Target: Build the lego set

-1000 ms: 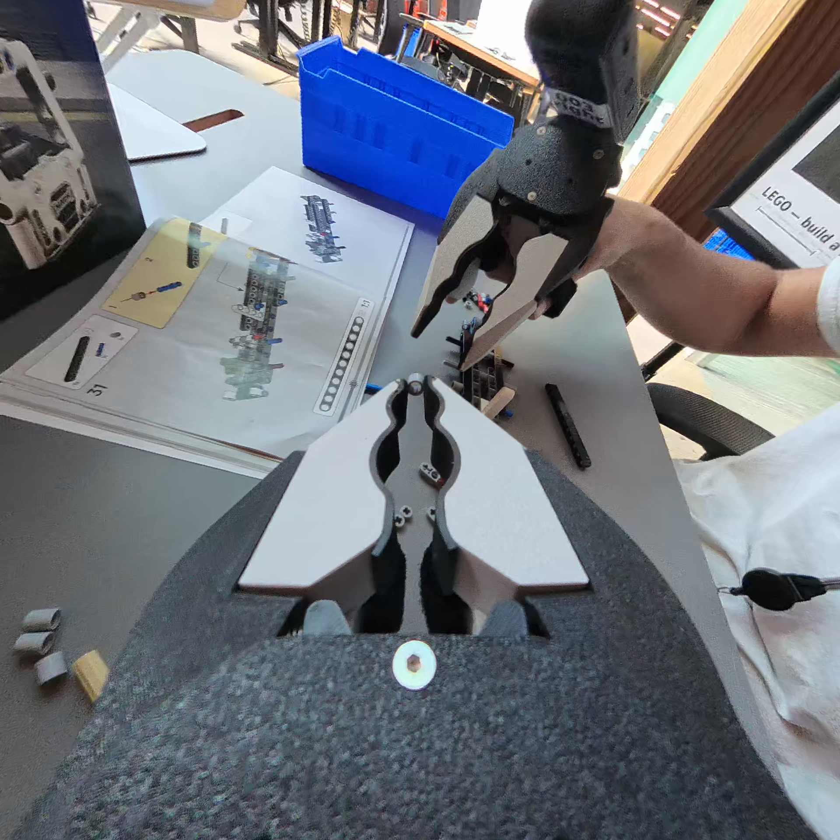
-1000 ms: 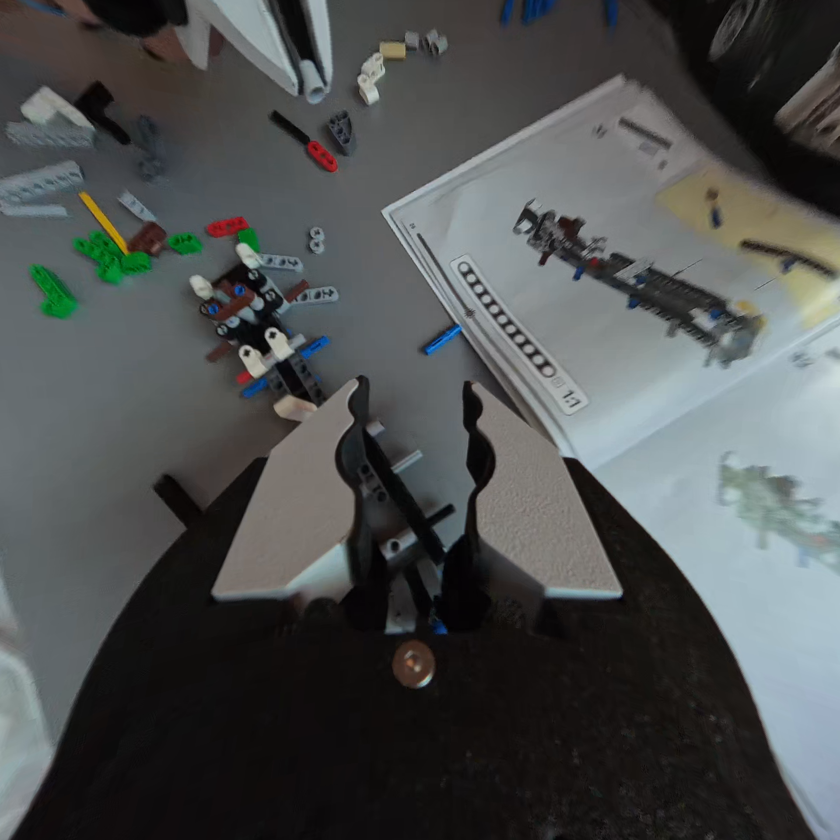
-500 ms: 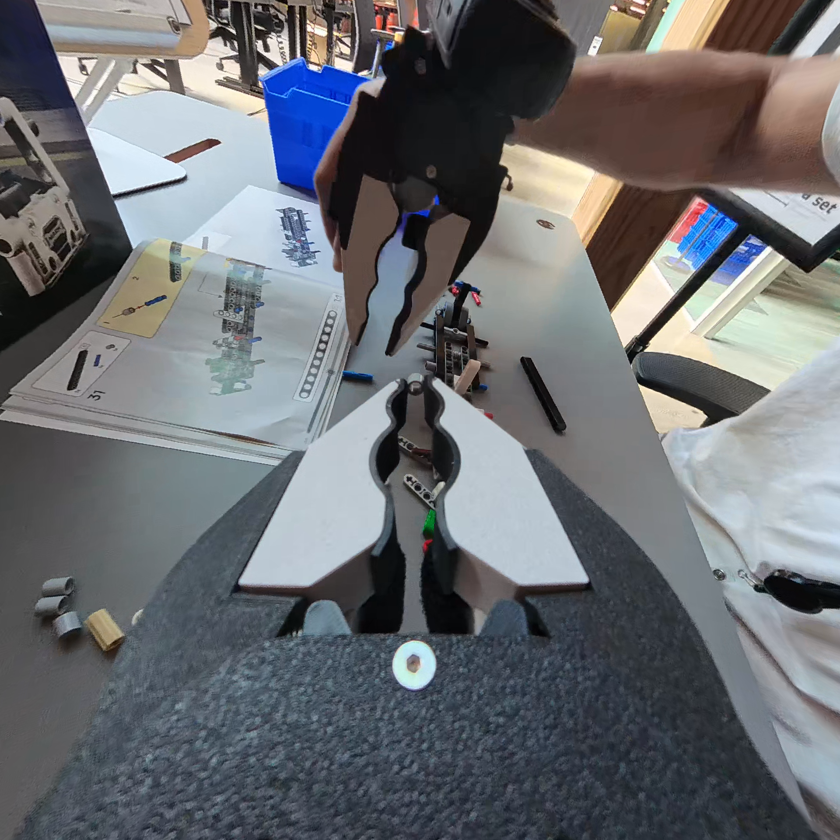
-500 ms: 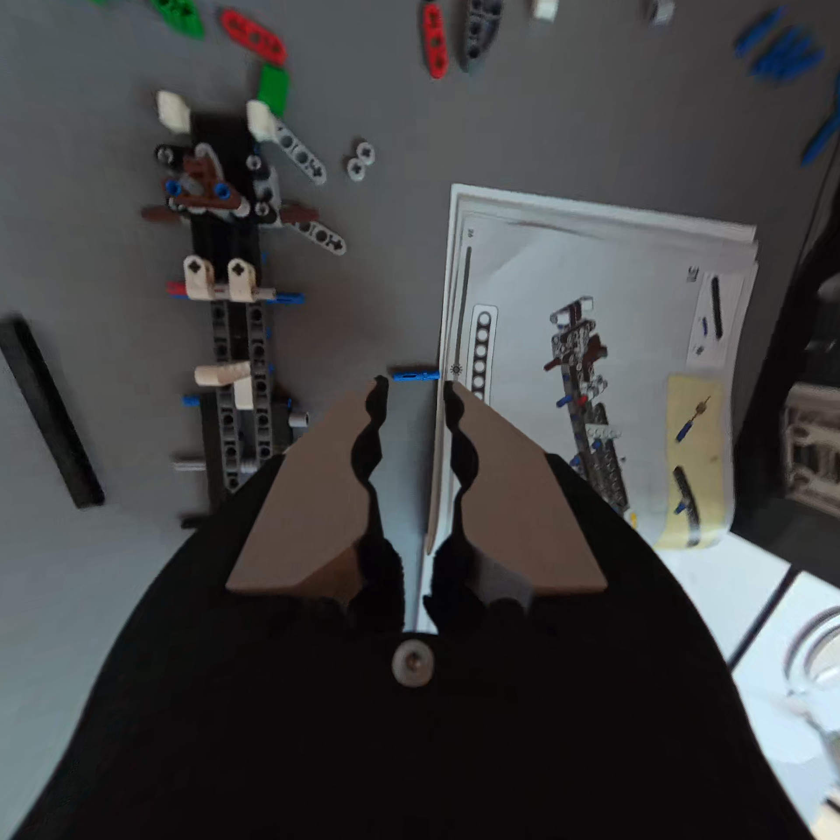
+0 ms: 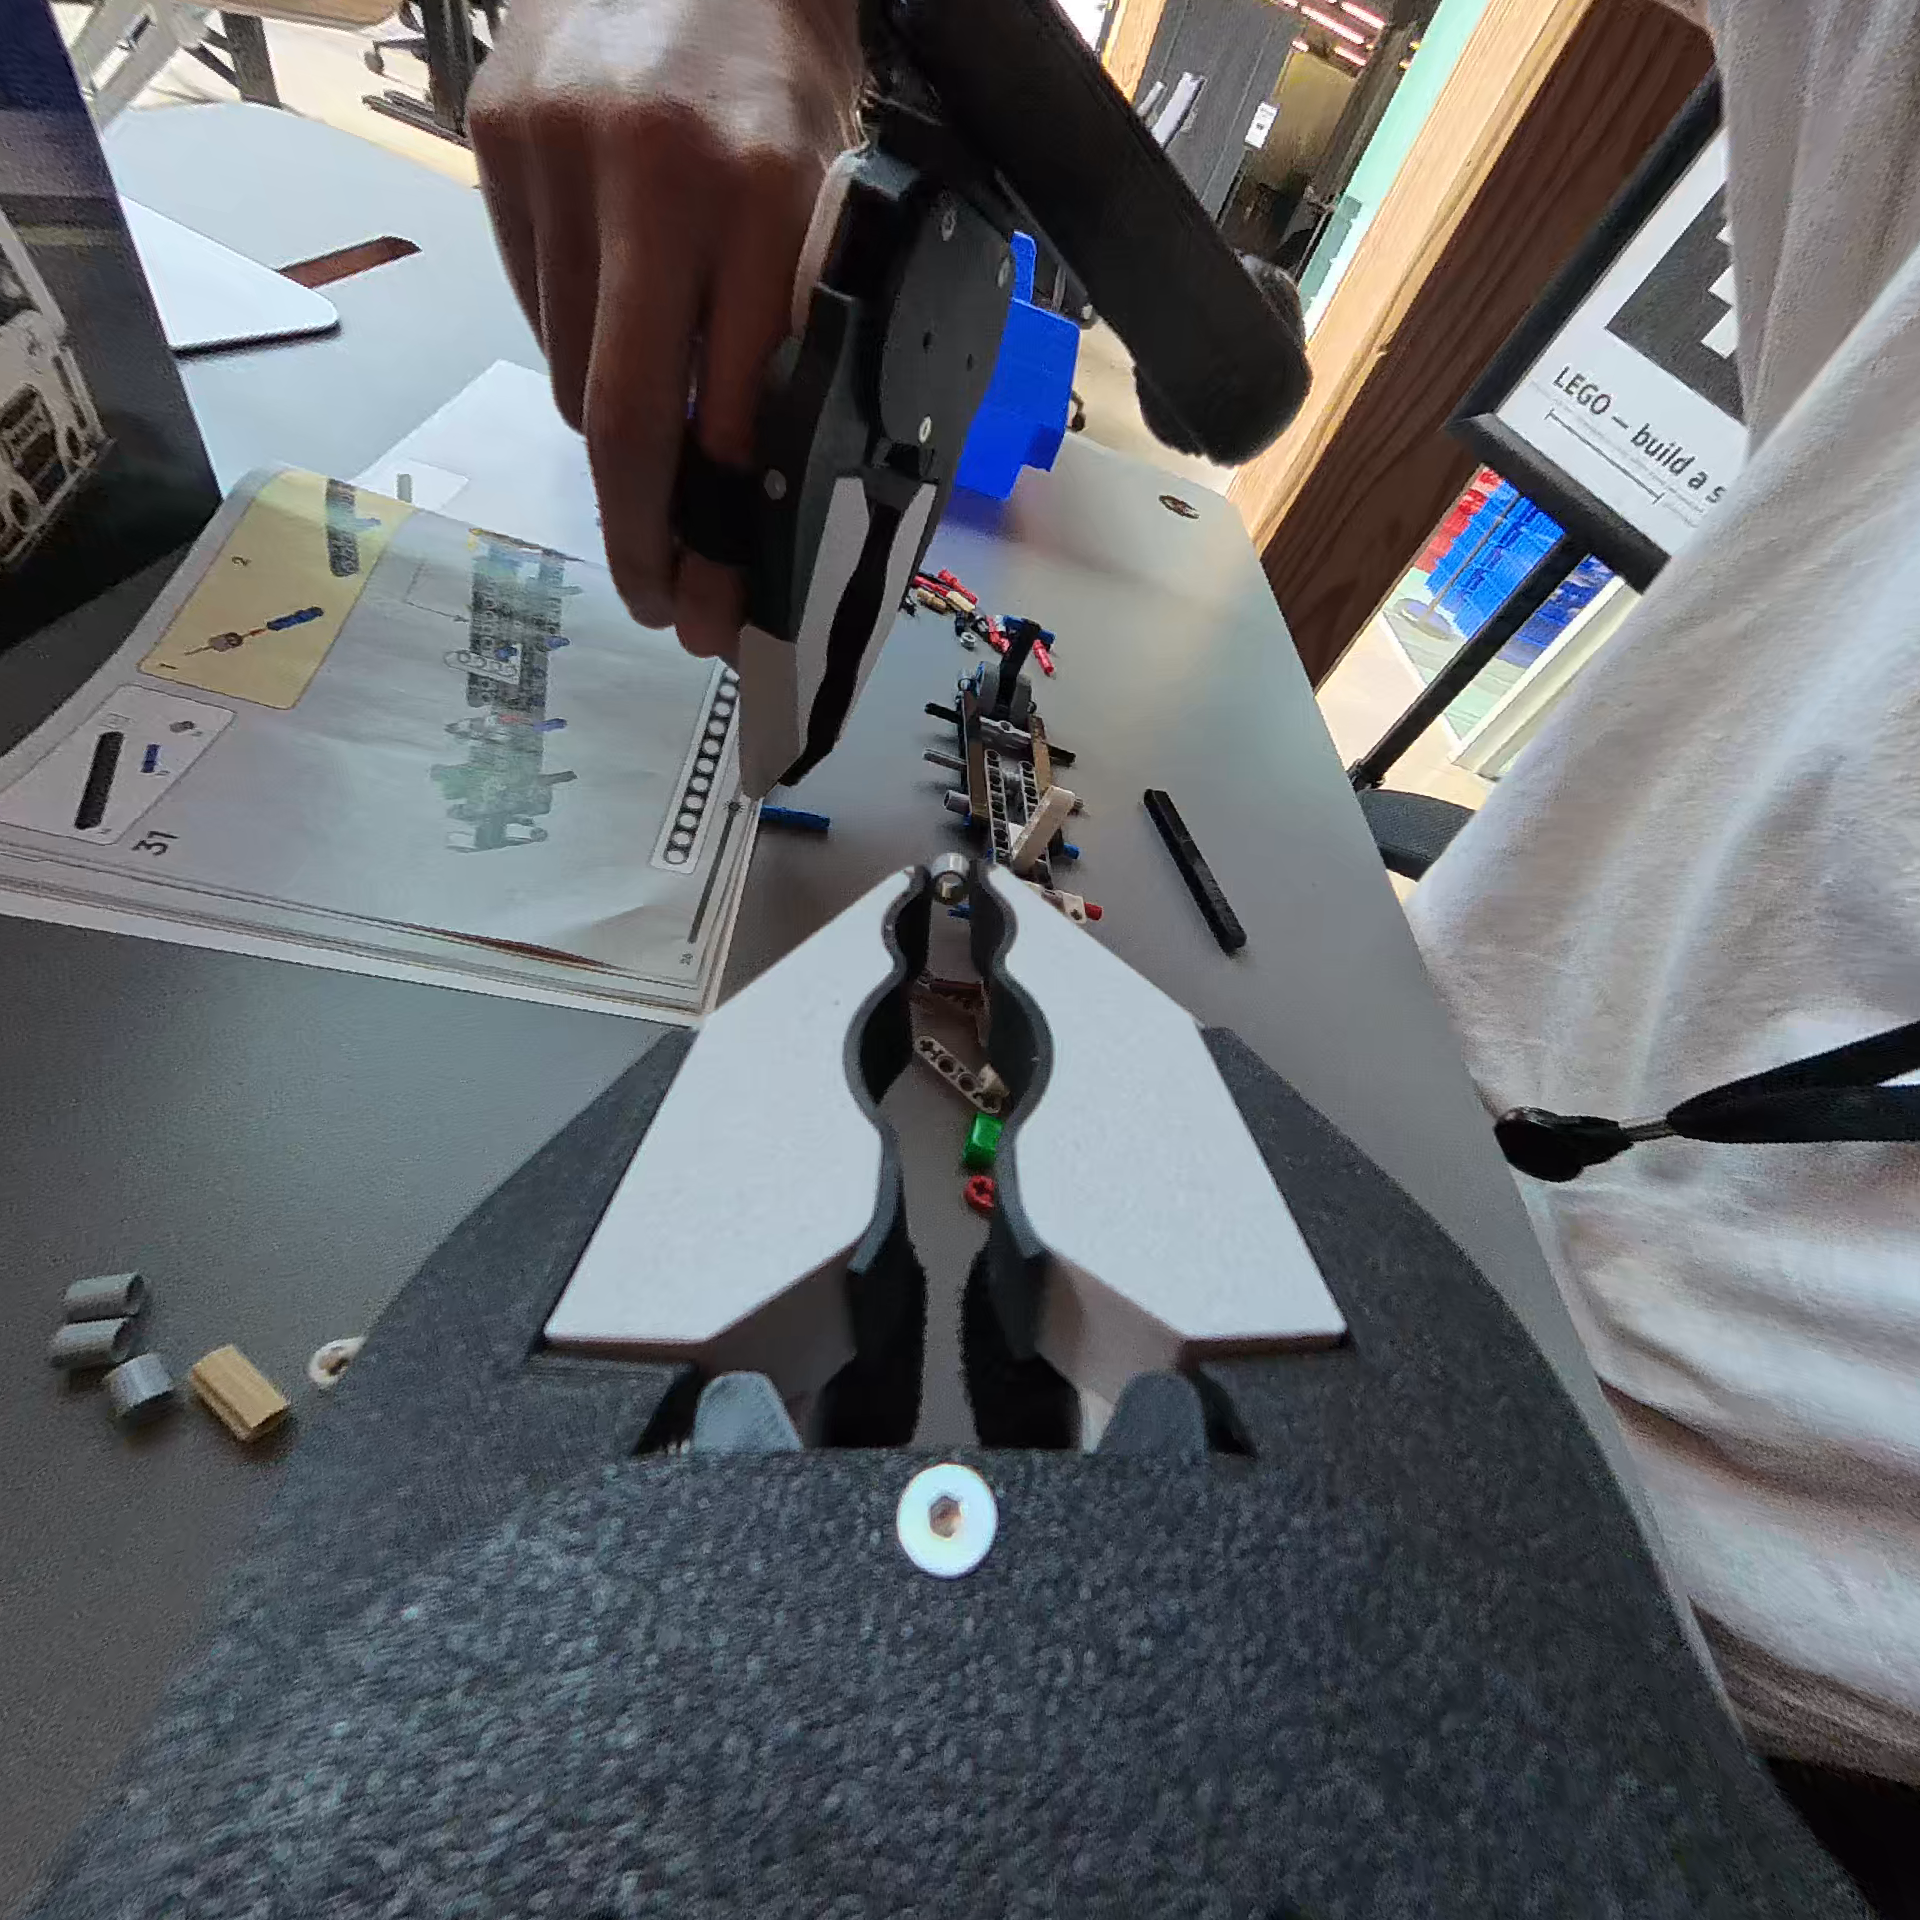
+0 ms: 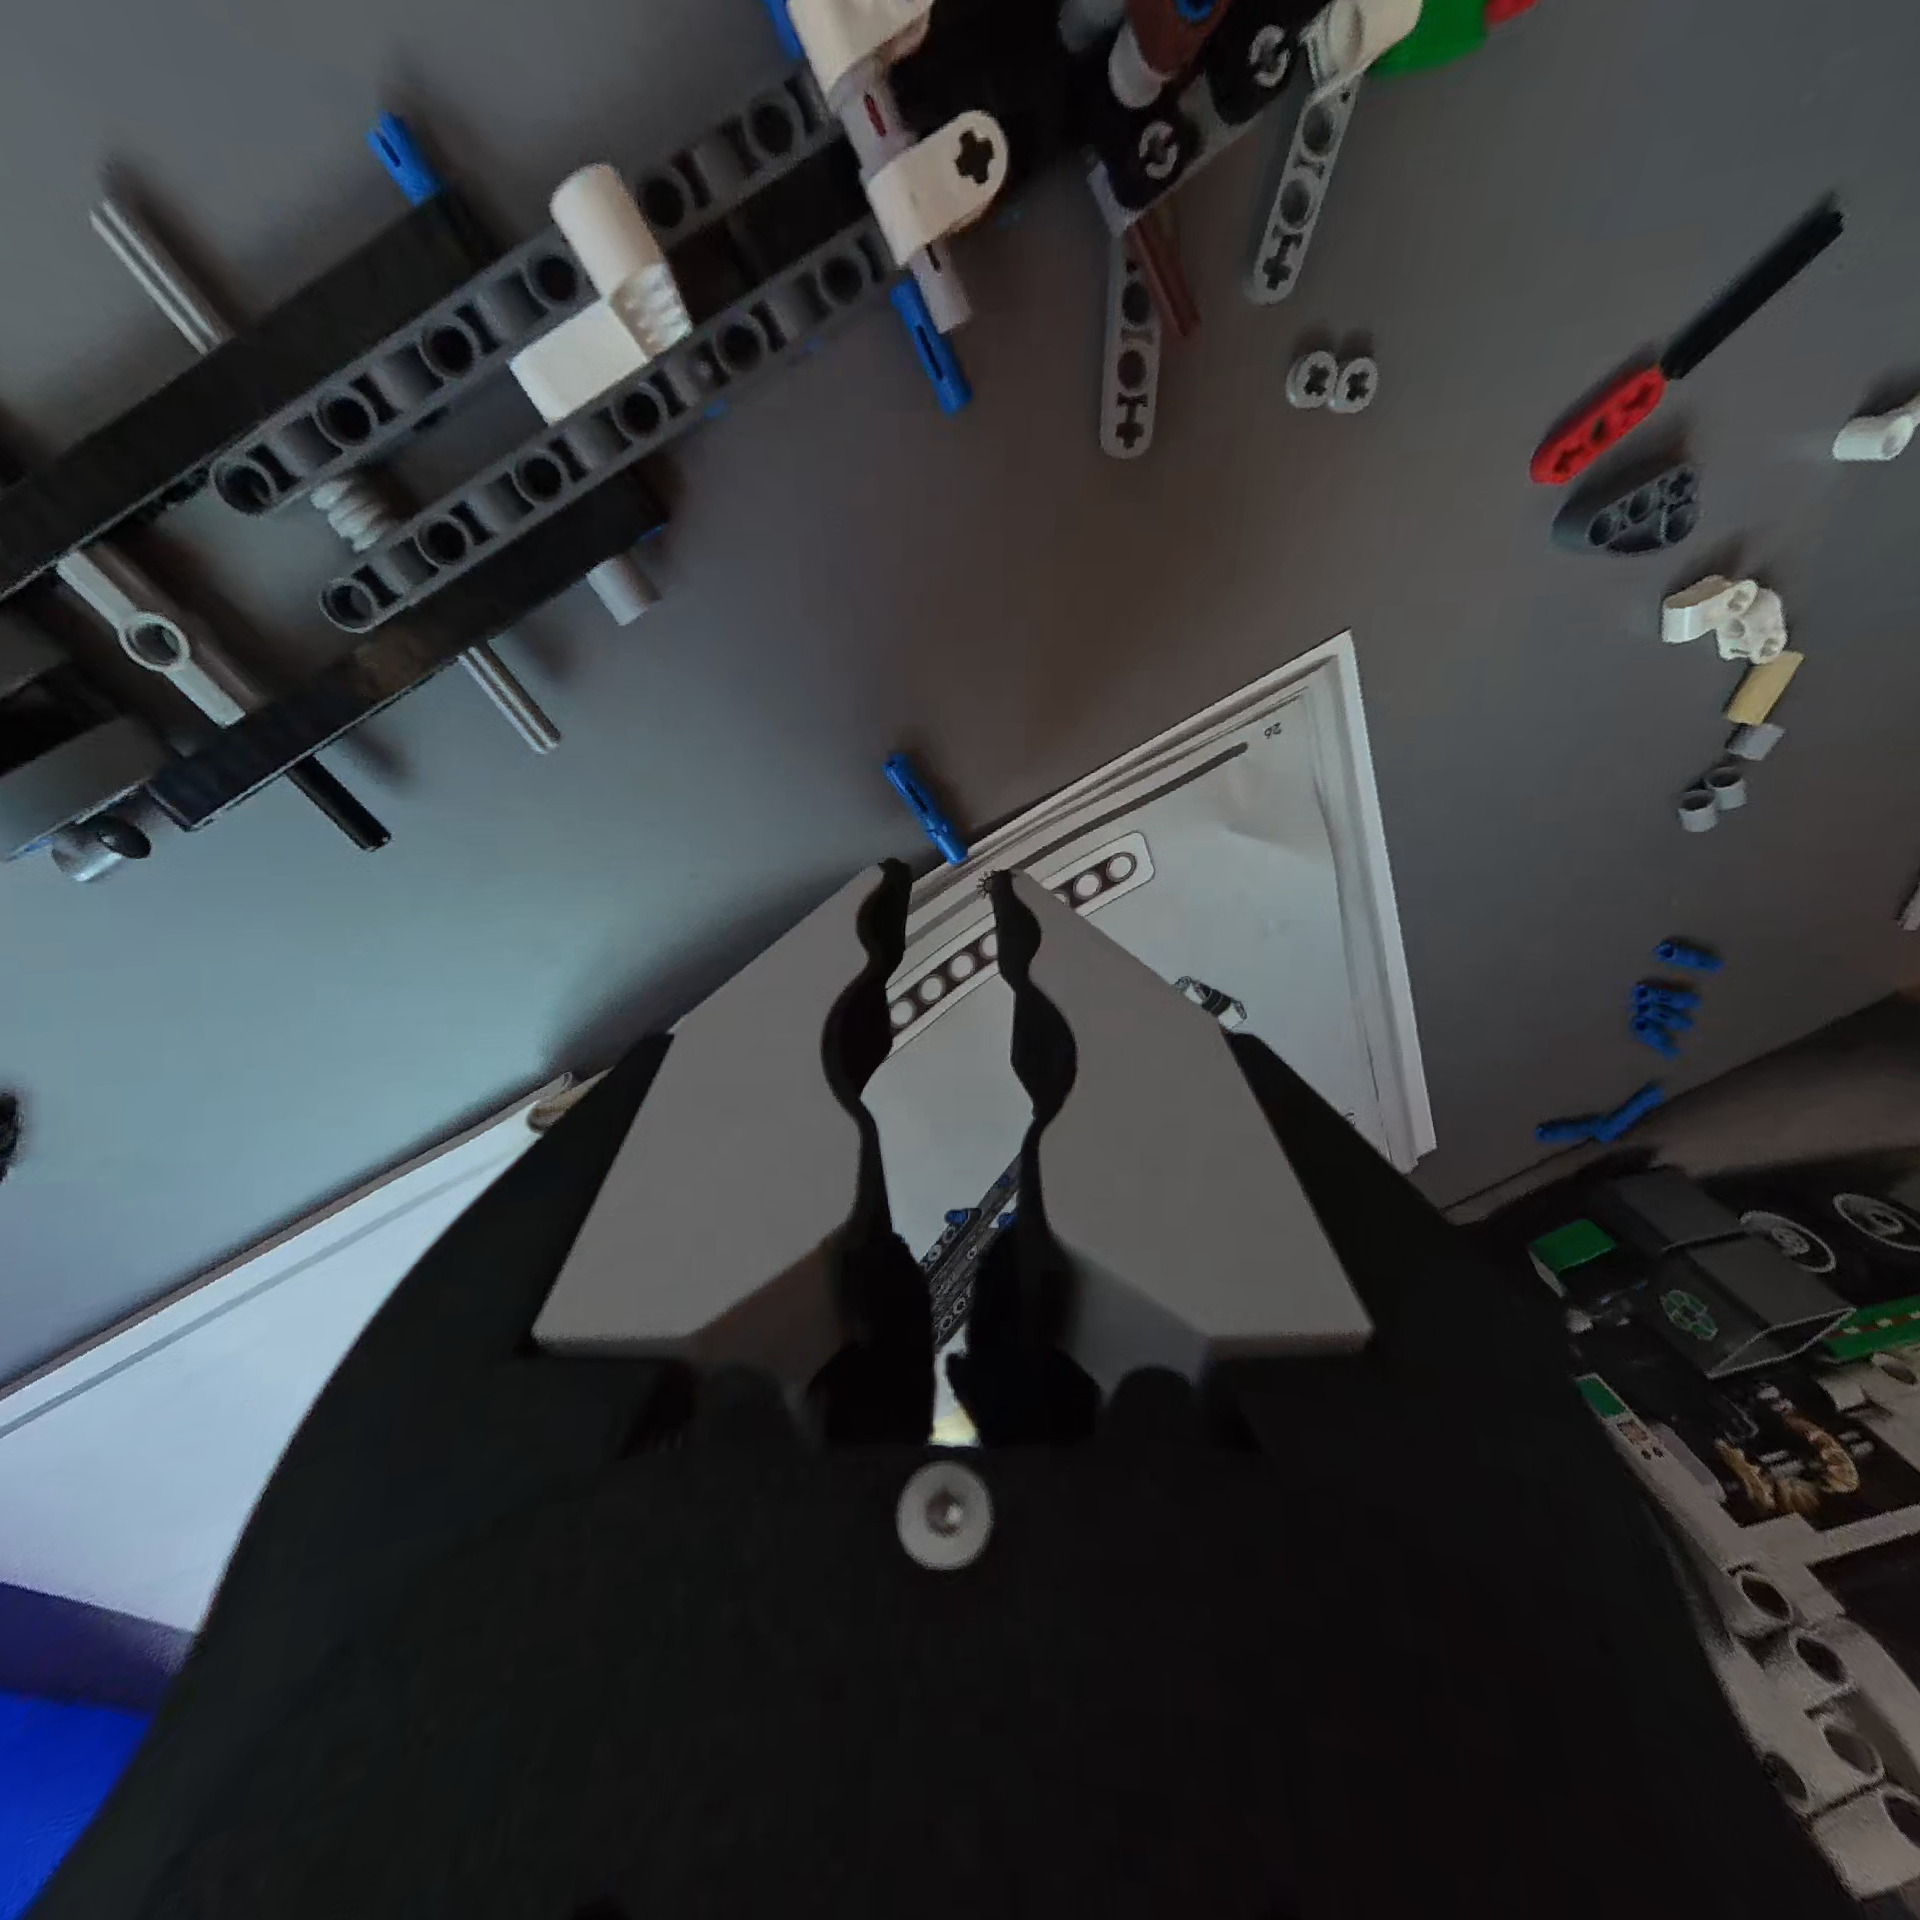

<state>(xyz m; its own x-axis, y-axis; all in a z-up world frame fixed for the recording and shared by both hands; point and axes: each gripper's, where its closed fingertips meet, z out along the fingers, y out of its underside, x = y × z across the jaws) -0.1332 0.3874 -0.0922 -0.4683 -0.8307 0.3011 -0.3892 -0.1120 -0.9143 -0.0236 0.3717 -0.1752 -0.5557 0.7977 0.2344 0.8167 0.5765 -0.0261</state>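
My left gripper (image 5: 951, 883) is shut on a small grey bush (image 5: 951, 876), pinched at the very fingertips above the dark table (image 5: 312, 1122). A black and grey beam assembly (image 5: 1003, 769) lies just beyond it and also shows in the right wrist view (image 6: 468, 416). My right gripper (image 6: 945, 883) is open and empty. It points down at the edge of the open instruction booklet (image 6: 1247, 883), right next to a loose blue pin (image 6: 923, 808). In the left wrist view a hand holds the right gripper (image 5: 774, 774) over the blue pin (image 5: 795, 818) and the booklet (image 5: 416, 727).
A loose black beam (image 5: 1195, 871) lies right of the assembly. Small grey bushes (image 5: 104, 1320) and a tan piece (image 5: 237, 1392) lie at the near left. A blue bin (image 5: 1023, 405) stands behind. Loose parts, such as a red piece (image 6: 1600, 426), are scattered. A person's white shirt (image 5: 1714, 935) is at the right. The left gripper's tips are roughly 15 centimetres from the right gripper's. The red piece (image 6: 1600, 426) sits 10 centimetres or so from the ends of my left fingers.
My right gripper left the assembly, narrowed its jaws and came down over the booklet's edge by the blue pin. My left gripper kept the grey bush and barely moved.
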